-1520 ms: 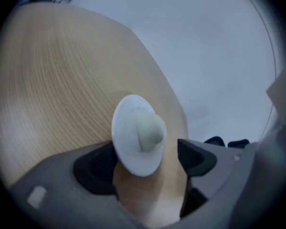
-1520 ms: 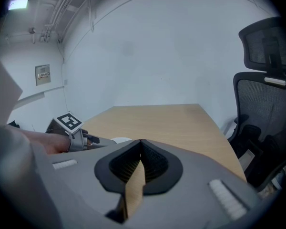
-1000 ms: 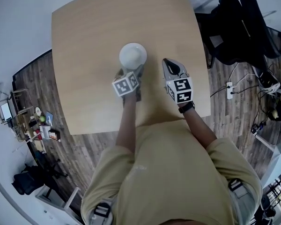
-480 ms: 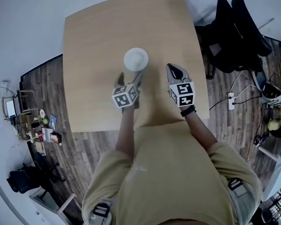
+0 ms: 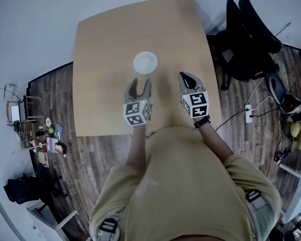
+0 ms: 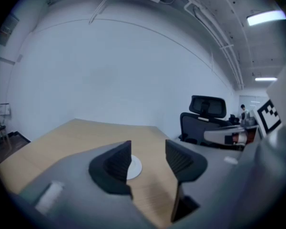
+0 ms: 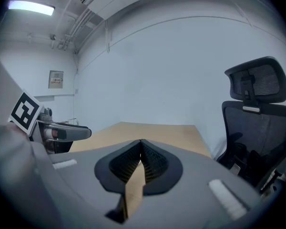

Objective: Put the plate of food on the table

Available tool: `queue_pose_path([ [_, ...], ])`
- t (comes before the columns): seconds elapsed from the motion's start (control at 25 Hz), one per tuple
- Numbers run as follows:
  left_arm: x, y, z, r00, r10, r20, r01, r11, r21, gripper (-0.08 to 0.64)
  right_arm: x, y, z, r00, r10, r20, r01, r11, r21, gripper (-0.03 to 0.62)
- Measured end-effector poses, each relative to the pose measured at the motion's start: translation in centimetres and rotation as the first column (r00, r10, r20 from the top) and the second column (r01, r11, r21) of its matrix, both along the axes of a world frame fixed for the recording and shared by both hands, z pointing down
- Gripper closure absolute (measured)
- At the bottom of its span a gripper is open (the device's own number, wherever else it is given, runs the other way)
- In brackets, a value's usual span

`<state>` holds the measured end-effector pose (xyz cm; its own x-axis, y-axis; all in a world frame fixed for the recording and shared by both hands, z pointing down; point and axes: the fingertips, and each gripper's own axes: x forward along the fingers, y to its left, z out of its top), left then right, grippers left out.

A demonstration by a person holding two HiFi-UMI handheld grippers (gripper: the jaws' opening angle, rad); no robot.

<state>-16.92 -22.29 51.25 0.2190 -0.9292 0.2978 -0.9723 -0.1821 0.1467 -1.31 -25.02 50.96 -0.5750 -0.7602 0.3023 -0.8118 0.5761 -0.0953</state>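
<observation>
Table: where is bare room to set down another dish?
Bare: all behind the white plate to the far edge, and the wide strip left of it. Crowded: the near edge, under the right gripper and left gripper, whose empty jaws have just been closing.

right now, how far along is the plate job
Done: the plate rests on the table, touched by neither tool. In hand: nothing; the left tool, short of the plate, has just been closing its jaws on nothing, and the right tool is shut, empty. Left: nothing visible.
</observation>
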Motion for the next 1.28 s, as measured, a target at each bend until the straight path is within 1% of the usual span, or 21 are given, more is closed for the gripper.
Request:
queue_pose_path([
  [0.12,0.8,1.9,-1.5,0.999,-0.027,0.023,0.026,0.998,0.062,0.394,0.9,1.5,-0.7,1.000,0.000,0.014,-0.001,1.000,0.018,0.588],
  [0.2,1.2,3.1,-2.1,0.999,-0.043,0.021,0.041,0.995,0.088,0.418,1.3,2.3,-1.1,1.000,0.000,0.020,-0.001,1.000,0.031,0.588],
  [0.36,2.2,6.0,-2.8,0.998,-0.063,0.016,0.061,0.992,0.112,0.462,2.1,4.5,-2.2,1.000,-0.005,0.031,0.003,0.998,0.059,0.588],
  [0.68,3.4,9.5,-3.7,0.995,-0.094,0.046,0.087,0.986,0.144,0.557,3.1,7.2,-3.4,0.998,-0.021,0.053,0.016,0.996,0.089,0.588],
  [0.88,4.5,10.6,-5.1,0.993,-0.095,0.066,0.081,0.978,0.194,0.557,4.0,8.4,-3.8,0.999,-0.023,0.045,0.018,0.994,0.108,0.588],
  [1.08,6.2,11.1,-4.7,0.996,-0.071,0.061,0.058,0.980,0.192,0.557,5.3,9.3,-4.2,1.000,-0.010,0.027,0.006,0.991,0.135,0.588],
  [1.28,7.6,10.5,-4.0,0.996,-0.058,0.064,0.046,0.983,0.175,0.557,6.8,8.7,-4.0,1.000,0.010,0.030,-0.014,0.990,0.137,0.588],
])
